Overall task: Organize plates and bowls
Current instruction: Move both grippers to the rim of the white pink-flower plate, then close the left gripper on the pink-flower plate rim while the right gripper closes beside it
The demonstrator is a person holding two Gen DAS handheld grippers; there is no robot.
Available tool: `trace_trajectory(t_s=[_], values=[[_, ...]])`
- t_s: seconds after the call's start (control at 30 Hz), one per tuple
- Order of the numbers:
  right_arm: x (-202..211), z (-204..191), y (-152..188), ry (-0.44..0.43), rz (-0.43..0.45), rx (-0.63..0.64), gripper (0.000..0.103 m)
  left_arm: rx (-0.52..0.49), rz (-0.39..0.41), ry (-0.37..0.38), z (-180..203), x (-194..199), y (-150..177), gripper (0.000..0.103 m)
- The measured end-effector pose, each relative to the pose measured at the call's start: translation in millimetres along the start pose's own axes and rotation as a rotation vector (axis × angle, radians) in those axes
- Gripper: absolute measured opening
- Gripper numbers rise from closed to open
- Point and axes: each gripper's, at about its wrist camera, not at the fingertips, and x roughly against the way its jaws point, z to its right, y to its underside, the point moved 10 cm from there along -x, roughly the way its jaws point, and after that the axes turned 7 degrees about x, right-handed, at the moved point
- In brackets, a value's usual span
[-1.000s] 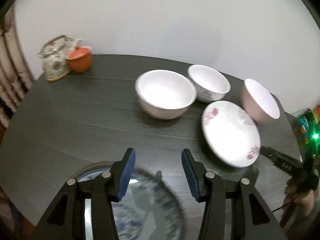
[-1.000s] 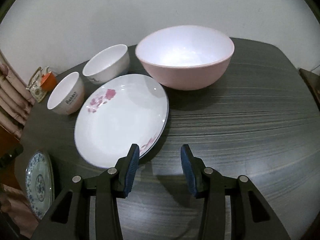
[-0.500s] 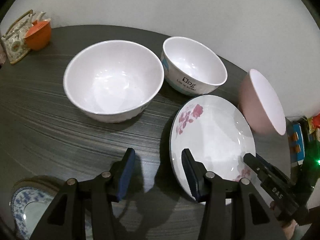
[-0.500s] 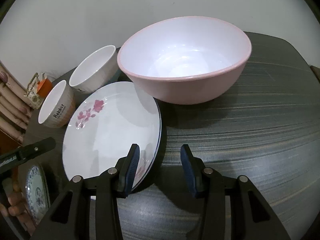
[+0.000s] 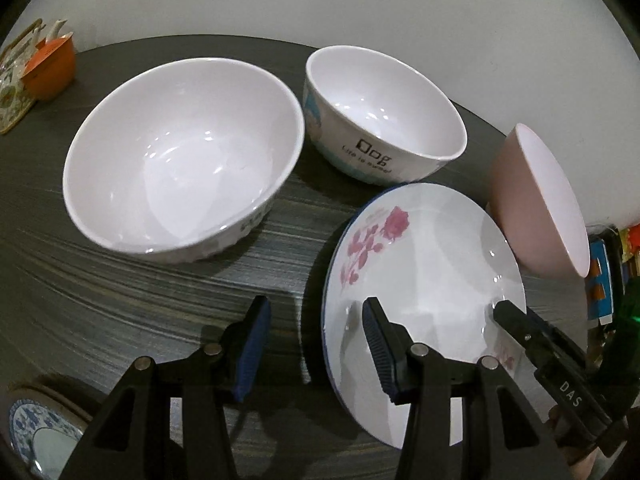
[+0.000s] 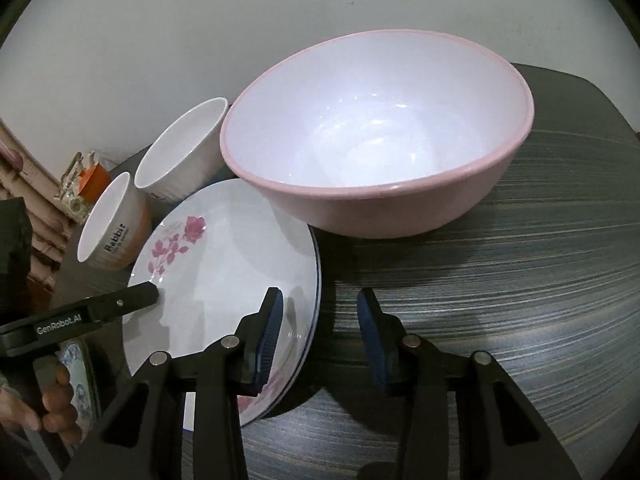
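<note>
A white plate with pink flowers lies on the dark table. My left gripper is open, its jaws astride the plate's left rim. My right gripper is open, its jaws astride the plate's right rim; it also shows in the left wrist view. A large white bowl, a smaller white bowl marked "Dog" and a pink bowl stand behind the plate. A blue-patterned plate sits at the near left.
An orange cup and a patterned teapot stand at the table's far left. The table edge curves close behind the pink bowl. Coloured items lie beyond the right edge.
Both grippers have moved forward and closer to the flowered plate. The left gripper left the blue plate and swung right; its jaws now straddle the plate's rim, as do the right's.
</note>
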Motion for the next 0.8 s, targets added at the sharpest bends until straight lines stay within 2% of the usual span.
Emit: trace_trajectory(t_s=[0.1,0.13,0.17,0.3,0.53,0.8], values=[[-1,1,0,-0.006,-0.001,-0.008,0.028,-0.025,-0.008,-0.003,6,0,1,0.03],[-2,2,0,-0.015,-0.003,-0.016,0.022,-0.028,-0.011,0.007,9,-1,1,0.021],[-2,2,0,-0.03,-0.007,-0.028,0.019,-0.024,-0.024,0.037,10,0,2,0.019],[-4,-4,0,-0.056,-0.017,-0.051,0.01,-0.04,-0.03,0.026,13,3,6,0.018],[5,-4,14,-0.032,-0.065,-0.056,0.011,-0.074,-0.078,0.018,19,11,30,0.018],[25,-11,53,-0.014,-0.145,-0.076,0.012,-0.096,-0.127,0.004,22,25,75,0.019]])
